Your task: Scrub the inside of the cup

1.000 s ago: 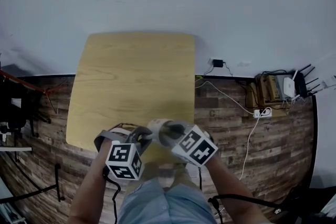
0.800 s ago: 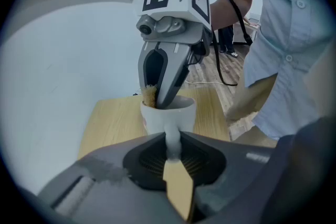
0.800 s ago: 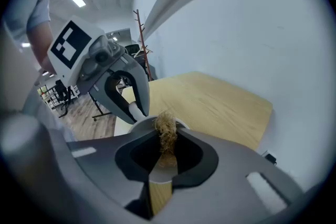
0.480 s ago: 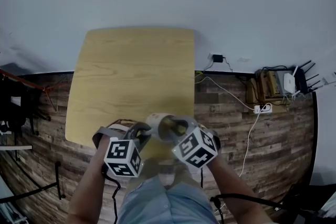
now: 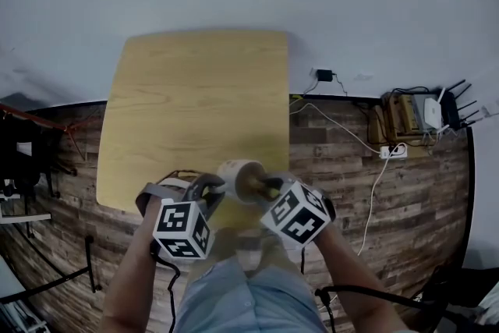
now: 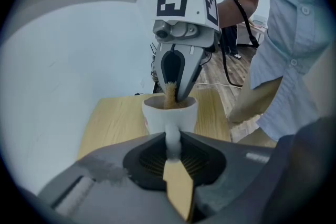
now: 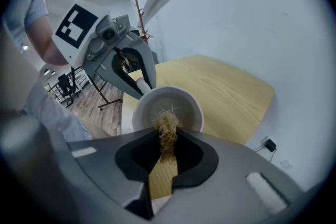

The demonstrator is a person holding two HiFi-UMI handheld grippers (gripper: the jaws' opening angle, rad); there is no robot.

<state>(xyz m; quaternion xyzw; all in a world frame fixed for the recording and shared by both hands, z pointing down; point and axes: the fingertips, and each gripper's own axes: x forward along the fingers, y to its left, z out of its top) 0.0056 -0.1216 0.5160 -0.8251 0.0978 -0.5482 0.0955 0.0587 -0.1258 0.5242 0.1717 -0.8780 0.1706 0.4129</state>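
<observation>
Smooth glossy white ceramic-looking cup (image 7: pixel 184 102), brush (image 7: pixel 167 126) with coarse straw-like fibre bristles, matt light wood-grain table (image 5: pixel 195 105), dark wood-plank floor (image 5: pixel 405 199)

cup (image 5: pixel 232 172): white, tilted | brush (image 7: pixel 167 126): straw bristles inside cup

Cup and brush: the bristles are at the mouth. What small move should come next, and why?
Probably push the brush in the right gripper deeper toward the bottom. Its tip seems to sit only just inside the cup, which the left gripper grips by the handle, mouth facing the brush.
</observation>
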